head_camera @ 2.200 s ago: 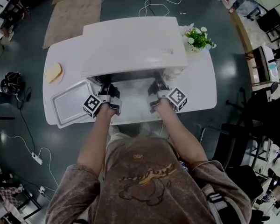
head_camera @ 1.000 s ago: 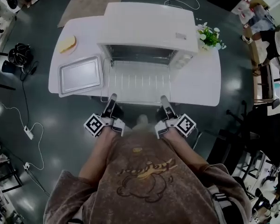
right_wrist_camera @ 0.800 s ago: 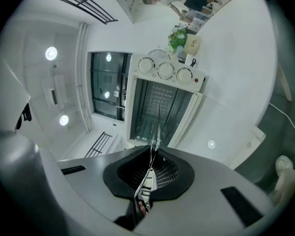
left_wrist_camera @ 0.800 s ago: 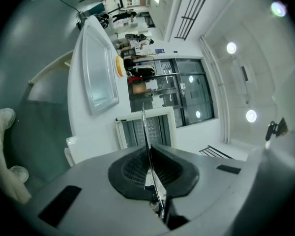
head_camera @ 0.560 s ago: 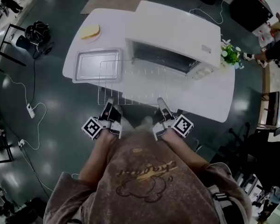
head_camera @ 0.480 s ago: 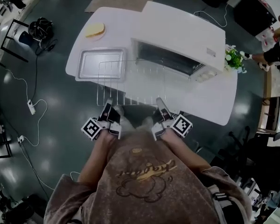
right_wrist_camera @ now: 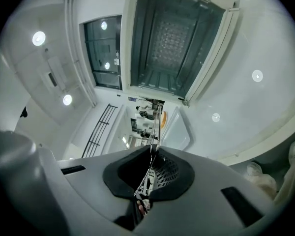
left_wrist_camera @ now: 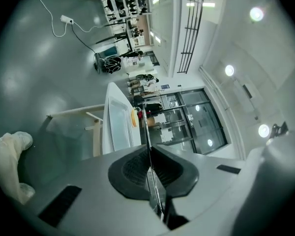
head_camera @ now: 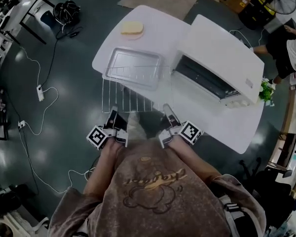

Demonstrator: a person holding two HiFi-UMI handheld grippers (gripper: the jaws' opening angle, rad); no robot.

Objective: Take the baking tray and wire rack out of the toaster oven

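Nearest, at 6 o'clock in the head view: the person's torso, forearms reaching out to 12.

Left gripper (head_camera: 112,116) at 11 o'clock from the torso, right gripper (head_camera: 168,116) at 1 o'clock. Each gripper's own view shows the jaws pinched tight on a thin wire. Both clamp the near edge of the wire rack (head_camera: 134,94), one near each corner.

Rack runs away from the grippers toward 12, carried flat in the air. Near half over bare floor. Far edge overlaps the near rim of the baking tray (head_camera: 133,67). Cannot tell whether it touches.

Tray lies on the white table (head_camera: 160,31), apart from the toaster oven (head_camera: 222,58), which stands at 2 o'clock. A bread slice (head_camera: 131,28) sits beyond the tray at 12.

Oven mouth faces the grippers. Right gripper view looks into the cavity: nothing seen on the rails.

Progress, as I judge it: tray out and parked, rack clear of the oven. What is left is to set the rack down, likely on or beside the tray, then let go.

Against the earlier frames: first, both grippers were at the oven mouth at 12 o'clock; then the rack lay drawn out in front of it. Now the rack has swung toward 11, the oven has moved off to 2. Tray on the table throughout.
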